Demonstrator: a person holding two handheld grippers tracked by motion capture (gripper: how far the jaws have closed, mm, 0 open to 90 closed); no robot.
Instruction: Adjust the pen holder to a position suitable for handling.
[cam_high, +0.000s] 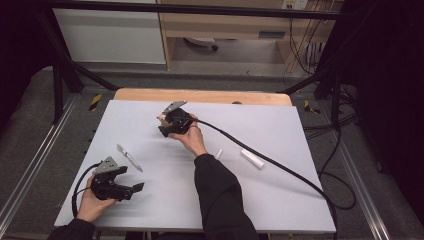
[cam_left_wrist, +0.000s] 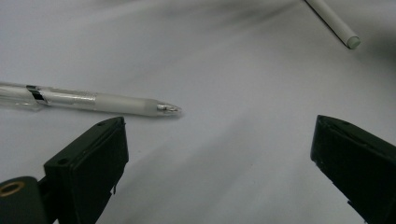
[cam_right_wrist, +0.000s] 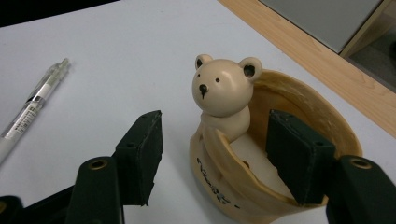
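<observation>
My right gripper (cam_right_wrist: 215, 154) at far middle of table (cam_high: 280, 200), jaws apart, straddling wall of tan bear-shaped cup (cam_right_wrist: 261, 140): one jaw inside, other outside, neither visibly pressing (gap on outer side). My left gripper (cam_left_wrist: 219, 154) near front left corner, spread wide, empty. Clear pen (cam_left_wrist: 93, 102) lies just ahead of it. White tube (cam_high: 252, 158) lies right of centre.

We find almost nothing we can read. In the right gripper view, low in the frame, the bear-shaped cup (cam_right_wrist: 261, 154) carries a line of dark handwritten-style lettering on its outer wall, but it curves out of sight and we cannot make out the letters. The pen (cam_right_wrist: 28, 112) at the left edge has a printed label, too small to read.
</observation>
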